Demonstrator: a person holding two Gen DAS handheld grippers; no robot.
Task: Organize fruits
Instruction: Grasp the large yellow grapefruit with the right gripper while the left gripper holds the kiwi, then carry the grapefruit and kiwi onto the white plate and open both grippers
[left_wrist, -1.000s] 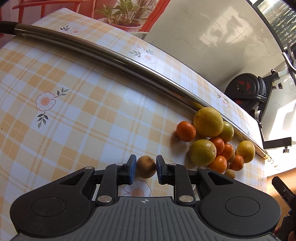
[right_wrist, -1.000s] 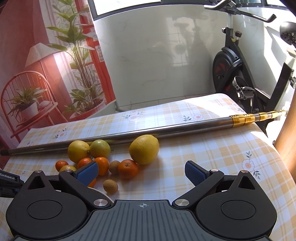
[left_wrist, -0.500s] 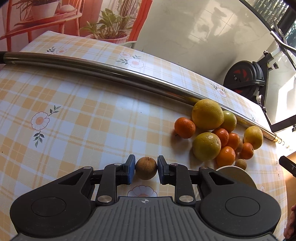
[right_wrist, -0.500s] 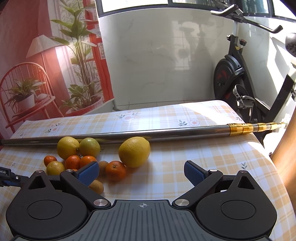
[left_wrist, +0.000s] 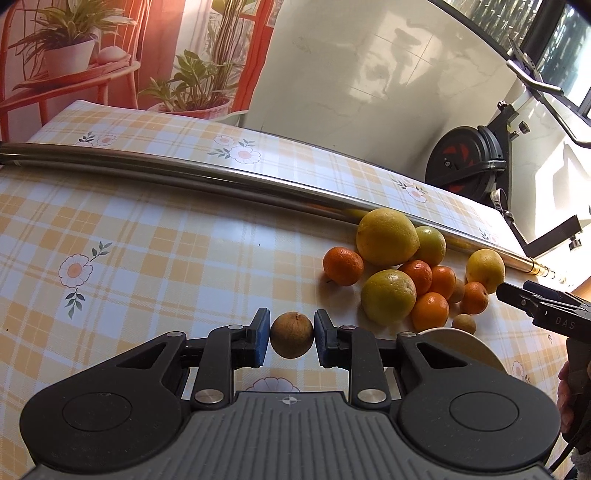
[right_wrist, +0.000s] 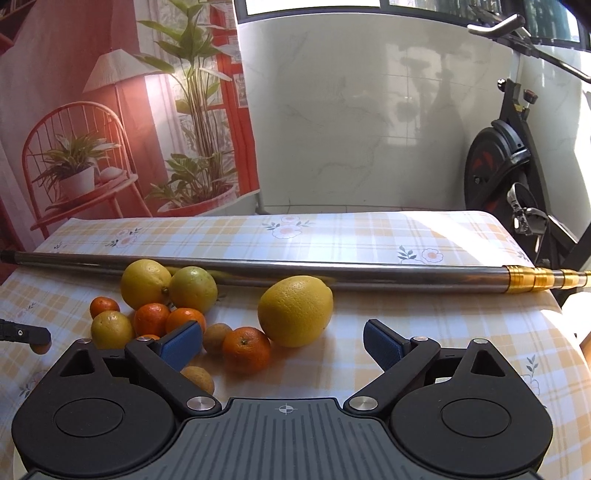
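The left gripper (left_wrist: 291, 341) is pinching a small, round, matte brown fruit (left_wrist: 291, 340) between its blue pads, lifted over the checked vinyl tablecloth (left_wrist: 147, 251). Ahead to its right, glossy tangerines and dimpled citrus are crowding against a steel pole (left_wrist: 184, 177); a white plate (left_wrist: 465, 347) is showing only its rim. The right gripper (right_wrist: 283, 345), jaws wide and just closing on nothing, is facing a big pebbled lemon (right_wrist: 295, 311), with bare cloth to its right.
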